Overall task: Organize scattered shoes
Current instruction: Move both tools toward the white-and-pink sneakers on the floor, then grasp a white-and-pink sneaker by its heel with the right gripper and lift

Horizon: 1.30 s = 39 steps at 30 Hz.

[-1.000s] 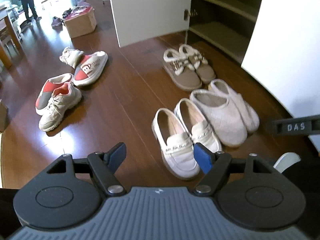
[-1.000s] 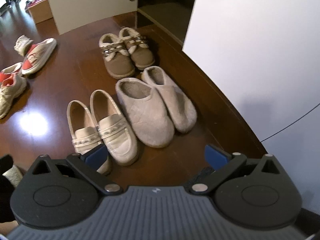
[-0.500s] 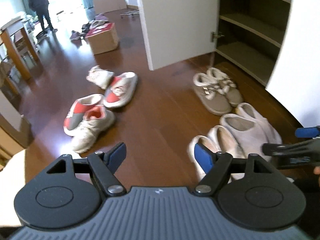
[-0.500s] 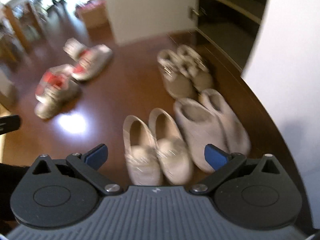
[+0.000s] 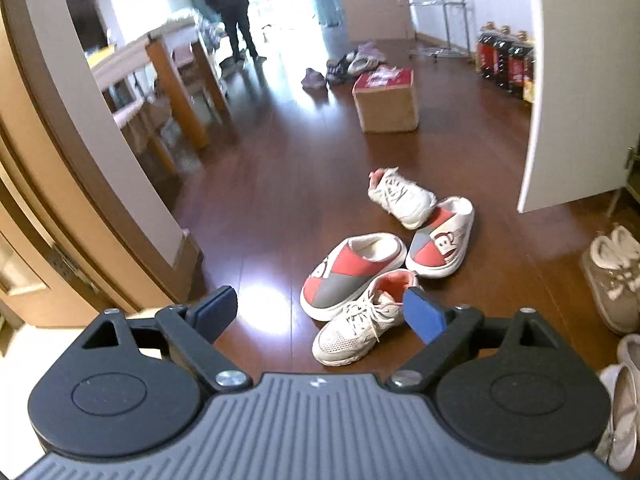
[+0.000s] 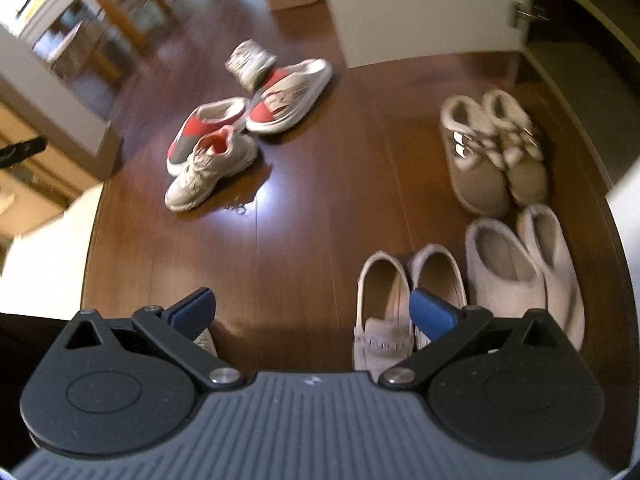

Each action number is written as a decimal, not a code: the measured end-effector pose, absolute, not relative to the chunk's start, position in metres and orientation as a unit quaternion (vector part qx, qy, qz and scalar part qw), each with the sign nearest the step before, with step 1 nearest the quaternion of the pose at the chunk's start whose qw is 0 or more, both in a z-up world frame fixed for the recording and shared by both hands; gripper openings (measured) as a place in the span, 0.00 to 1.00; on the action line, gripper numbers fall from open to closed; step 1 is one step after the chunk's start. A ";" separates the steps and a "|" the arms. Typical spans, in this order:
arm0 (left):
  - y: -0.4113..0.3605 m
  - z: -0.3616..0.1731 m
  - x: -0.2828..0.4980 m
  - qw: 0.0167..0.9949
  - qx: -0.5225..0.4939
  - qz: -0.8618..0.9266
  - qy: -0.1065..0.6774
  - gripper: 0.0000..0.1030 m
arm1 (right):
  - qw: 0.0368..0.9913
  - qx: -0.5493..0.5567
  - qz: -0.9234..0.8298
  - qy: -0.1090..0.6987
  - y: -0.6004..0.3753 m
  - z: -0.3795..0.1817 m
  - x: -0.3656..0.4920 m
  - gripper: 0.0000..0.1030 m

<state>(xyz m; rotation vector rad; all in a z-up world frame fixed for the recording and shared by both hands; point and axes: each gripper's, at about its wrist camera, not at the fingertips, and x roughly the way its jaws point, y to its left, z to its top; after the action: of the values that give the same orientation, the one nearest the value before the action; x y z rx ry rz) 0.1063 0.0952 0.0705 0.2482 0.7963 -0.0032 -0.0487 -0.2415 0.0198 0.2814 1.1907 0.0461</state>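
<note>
Scattered on the wood floor lie a white sneaker (image 5: 356,332), two red-and-grey slippers (image 5: 348,276) (image 5: 440,244) and a second white sneaker (image 5: 400,196). My left gripper (image 5: 320,314) is open and empty, just short of the near sneaker. In the right wrist view the same group lies far left: the sneaker (image 6: 208,172) and the slipper (image 6: 288,100). Paired on the right are white loafers (image 6: 384,312), grey slippers (image 6: 524,264) and brown fur-lined shoes (image 6: 492,152). My right gripper (image 6: 312,312) is open and empty above bare floor.
A cardboard box (image 5: 386,100) stands further back, more shoes (image 5: 348,66) behind it. A person (image 5: 232,4) stands far off. A wooden table (image 5: 160,64) and door frame (image 5: 60,160) are at left. A white cabinet door (image 5: 580,80) is at right, and open shelves (image 6: 580,60).
Both grippers have swung left, away from the paired shoes by the cabinet, toward the scattered sneakers and red slippers. Both stay open and empty.
</note>
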 end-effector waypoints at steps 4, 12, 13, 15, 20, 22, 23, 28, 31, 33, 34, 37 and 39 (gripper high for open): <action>0.109 0.031 0.142 0.898 0.092 0.015 0.429 0.91 | 0.809 0.078 0.034 0.582 -0.222 -0.010 0.021 0.99; 0.150 -0.067 0.152 0.857 0.073 0.049 0.507 0.91 | 0.767 0.028 0.048 0.639 -0.194 -0.089 0.079 0.99; 0.154 -0.073 0.151 0.854 0.070 0.052 0.513 0.91 | 0.765 0.025 0.047 0.642 -0.193 -0.095 0.085 0.99; 0.164 -0.082 0.150 0.851 0.059 0.054 0.519 0.90 | 0.766 0.018 0.048 0.641 -0.186 -0.106 0.101 0.99; 0.174 -0.084 0.189 0.877 0.015 0.015 0.480 0.91 | 0.800 -0.024 0.085 0.594 -0.152 -0.118 0.173 0.99; 0.173 -0.088 0.220 0.882 0.011 0.015 0.471 0.91 | 0.816 -0.058 0.100 0.566 -0.137 -0.125 0.217 0.99; 0.174 -0.093 0.237 0.882 0.010 0.024 0.471 0.91 | 0.824 -0.073 0.106 0.552 -0.130 -0.129 0.238 0.99; 0.182 -0.121 0.301 0.871 -0.002 0.046 0.489 0.91 | 0.859 -0.151 0.126 0.472 -0.087 -0.153 0.364 0.99; 0.185 -0.135 0.304 0.865 0.012 0.037 0.500 0.91 | 0.870 -0.199 0.114 0.435 -0.043 -0.183 0.450 1.00; 0.190 -0.149 0.303 0.858 0.029 0.035 0.512 0.91 | 0.871 -0.214 0.103 0.430 -0.023 -0.203 0.488 0.99; 0.193 -0.155 0.305 0.853 0.031 0.036 0.520 0.91 | 0.869 -0.222 0.094 0.432 -0.008 -0.220 0.511 0.99; 0.202 -0.169 0.308 0.841 0.027 0.038 0.539 0.90 | 0.849 -0.260 0.053 0.456 0.015 -0.262 0.545 0.99; 0.207 -0.173 0.305 0.837 0.028 0.041 0.544 0.90 | 0.836 -0.289 0.018 0.466 0.020 -0.284 0.557 0.90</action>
<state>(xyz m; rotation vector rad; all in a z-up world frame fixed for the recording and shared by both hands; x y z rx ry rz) 0.3052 0.2072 -0.1727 0.0588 1.1522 0.0867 0.5571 0.0199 -0.2843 -0.6123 0.9872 0.0377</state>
